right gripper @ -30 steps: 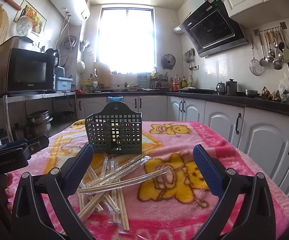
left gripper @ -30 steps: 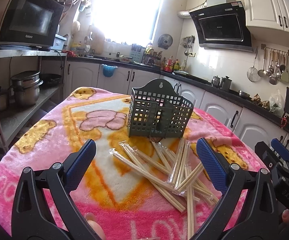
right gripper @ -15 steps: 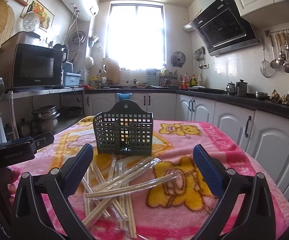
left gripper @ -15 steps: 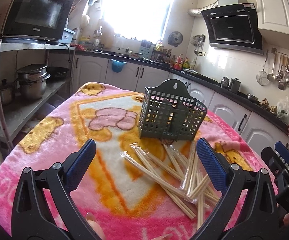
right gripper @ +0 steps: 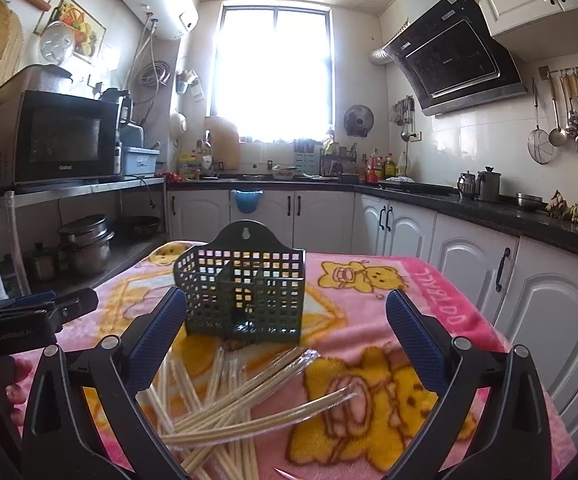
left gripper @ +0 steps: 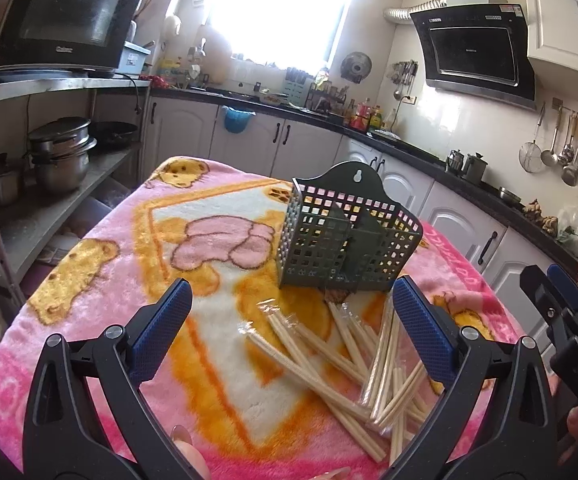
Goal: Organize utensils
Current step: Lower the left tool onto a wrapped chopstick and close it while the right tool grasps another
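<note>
A dark green perforated utensil holder (left gripper: 349, 236) (right gripper: 245, 292) stands upright on a pink cartoon blanket (left gripper: 101, 264) (right gripper: 429, 292) covering the table. Several pairs of wooden chopsticks in clear wrappers (left gripper: 353, 356) (right gripper: 229, 408) lie scattered in a loose pile in front of it. My left gripper (left gripper: 289, 328) hovers open above the pile's left part, nothing between its blue pads. My right gripper (right gripper: 285, 332) is open too, just short of the holder, above the pile. Each gripper shows at the edge of the other's view.
A steel shelf with pots (left gripper: 57, 152) and a microwave (left gripper: 57, 20) stands left of the table. White cabinets (right gripper: 469, 264) under a dark counter run along the right and back. Ladles hang on the right wall (right gripper: 569, 120). The blanket's left and far parts are bare.
Both grippers have moved forward and lower toward the chopsticks and the holder, which look larger now. The left view has swung leftward. Jaws stayed open; nothing on the table moved.
</note>
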`<state>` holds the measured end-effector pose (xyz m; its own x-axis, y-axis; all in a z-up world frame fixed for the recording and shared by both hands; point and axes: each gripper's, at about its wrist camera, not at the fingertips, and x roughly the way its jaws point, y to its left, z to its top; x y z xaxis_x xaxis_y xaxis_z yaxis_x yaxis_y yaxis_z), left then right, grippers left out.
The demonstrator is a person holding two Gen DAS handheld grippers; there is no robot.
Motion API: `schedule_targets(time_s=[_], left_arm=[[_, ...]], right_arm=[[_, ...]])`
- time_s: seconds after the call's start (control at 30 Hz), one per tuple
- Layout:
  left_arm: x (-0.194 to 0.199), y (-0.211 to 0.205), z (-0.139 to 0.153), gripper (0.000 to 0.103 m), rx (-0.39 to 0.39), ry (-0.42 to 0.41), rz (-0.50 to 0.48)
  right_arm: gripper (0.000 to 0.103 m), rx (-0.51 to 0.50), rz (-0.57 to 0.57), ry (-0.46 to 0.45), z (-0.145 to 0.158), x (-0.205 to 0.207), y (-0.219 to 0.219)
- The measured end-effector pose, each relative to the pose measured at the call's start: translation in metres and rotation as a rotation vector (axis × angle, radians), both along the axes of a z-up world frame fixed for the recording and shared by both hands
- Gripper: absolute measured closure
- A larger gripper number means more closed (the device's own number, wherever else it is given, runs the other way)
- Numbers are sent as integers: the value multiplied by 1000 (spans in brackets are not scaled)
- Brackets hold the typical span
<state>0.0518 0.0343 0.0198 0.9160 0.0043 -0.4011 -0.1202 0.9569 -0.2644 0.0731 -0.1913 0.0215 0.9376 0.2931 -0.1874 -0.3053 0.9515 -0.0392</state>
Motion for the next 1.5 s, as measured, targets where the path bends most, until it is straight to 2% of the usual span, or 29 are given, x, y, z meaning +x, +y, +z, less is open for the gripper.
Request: schedule_targets(time_s=[0.1,0.33,0.53,0.7,0.87,0.97,1.03,1.1,1.17,1.2,1.4,1.5], left_arm=[[12,-2,0,10,-7,25,-18],[45,-3,-20,10,-27,164,-56],[61,9,-43,10,-107,264,-71],[72,24,-59,10,-199,331,-77],[83,30,-72,11,-254,393,-90],[89,32,-83,20,-305,436,-108],[92,33,-90,26,-341,456,-119],[94,36,-91,28,-360,449,-114],[96,39,-93,33,-377,455,-108],[98,41,-93,38,-382,456,-102],[104,47,-96,60,-357,467,-81],[105,49,-98,71,-338,469,-67]], right_arm=[[6,2,-19,27,0,11,-3],[6,4,-76,124,-6,37,-12],[6,-22,-131,252,-26,62,-21],[6,-27,-140,366,-44,75,-25],[6,-10,-132,482,-63,87,-29],[6,7,-123,540,-71,92,-31],[10,32,-115,579,-76,96,-33],[19,50,-110,621,-81,102,-35],[21,80,-102,668,-87,107,-37],[22,96,-97,687,-89,109,-38],[36,187,-82,798,-104,126,-40],[41,227,-97,823,-106,133,-43]])
